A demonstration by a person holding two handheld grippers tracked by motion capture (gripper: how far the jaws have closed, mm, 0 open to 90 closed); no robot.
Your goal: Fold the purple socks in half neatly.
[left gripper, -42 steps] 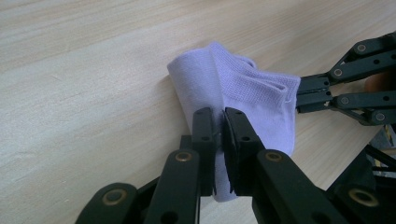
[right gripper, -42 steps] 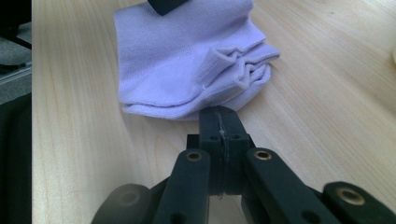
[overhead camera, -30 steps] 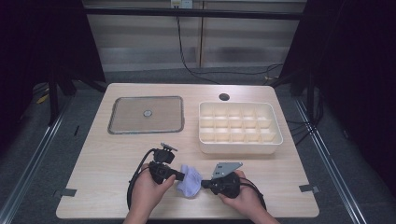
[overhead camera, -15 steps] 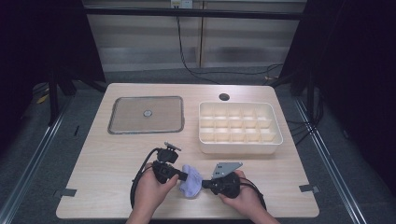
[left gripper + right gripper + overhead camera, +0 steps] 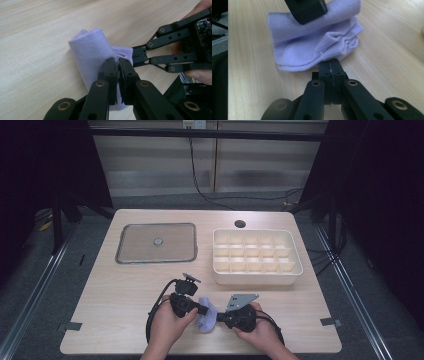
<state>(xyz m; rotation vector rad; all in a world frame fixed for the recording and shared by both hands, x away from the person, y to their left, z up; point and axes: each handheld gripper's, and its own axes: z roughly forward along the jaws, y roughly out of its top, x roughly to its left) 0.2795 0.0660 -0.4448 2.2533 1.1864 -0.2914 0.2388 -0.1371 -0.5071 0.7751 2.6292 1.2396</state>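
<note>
A folded lavender sock (image 5: 206, 315) lay on the near middle of the wooden table (image 5: 110, 290), between the two hands, well short of the white compartment tray (image 5: 295, 270) and the flat grey lid (image 5: 155, 243) farther back. The left gripper (image 5: 204, 310), in the person's left hand (image 5: 167, 324), reached in from the left; in the left gripper view its jaws had just been closing and stood clamped on the near edge of the sock (image 5: 92, 52), a sliver of fabric showing between the pads. The right gripper (image 5: 222, 318), in the right hand (image 5: 260, 332), came from the opposite side; in the right gripper view its jaws were pressed together with a thin hem of the sock (image 5: 312, 47) pinched between the tips. The same pinch appeared in the left gripper view, where the right gripper (image 5: 136, 56) bit the ribbed cuff end. The sock was rolled over on itself, its bulk resting on the table. In the right gripper view the left gripper (image 5: 305, 8) loomed over the sock's top fold. Cables trailed from both grippers toward the near table edge.
</note>
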